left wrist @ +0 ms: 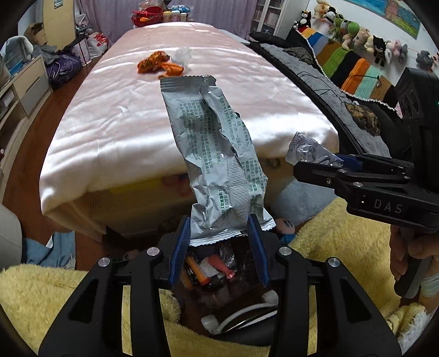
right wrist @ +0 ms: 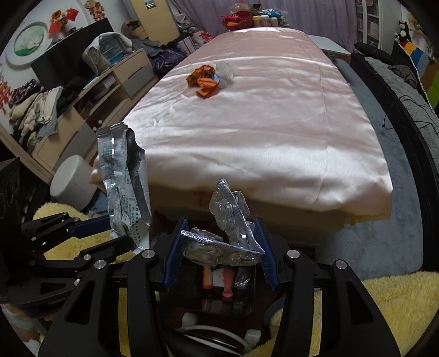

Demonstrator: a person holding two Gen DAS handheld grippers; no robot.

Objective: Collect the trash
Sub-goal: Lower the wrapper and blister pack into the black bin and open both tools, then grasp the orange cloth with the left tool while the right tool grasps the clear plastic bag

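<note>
My left gripper (left wrist: 219, 233) is shut on the bottom edge of a long silver foil wrapper (left wrist: 216, 153), which stands upright; the wrapper also shows in the right wrist view (right wrist: 124, 181). My right gripper (right wrist: 219, 247) is shut on a crumpled empty blister pack (right wrist: 227, 228), also in the left wrist view (left wrist: 310, 151). Both grippers hover above a dark bin (right wrist: 225, 285) that holds trash (left wrist: 214, 266). Orange wrappers (left wrist: 157, 64) and a clear plastic piece (left wrist: 182, 56) lie on the pink table cover (left wrist: 192, 115) farther away.
Yellow fluffy fabric (left wrist: 343, 247) surrounds the bin. A dark sofa (left wrist: 343, 90) with plush toys lines the right. Drawers and piled clothes (right wrist: 68, 104) stand on the left, with a white stool (right wrist: 72, 182). A red basket and bottles (right wrist: 247, 16) sit at the table's far end.
</note>
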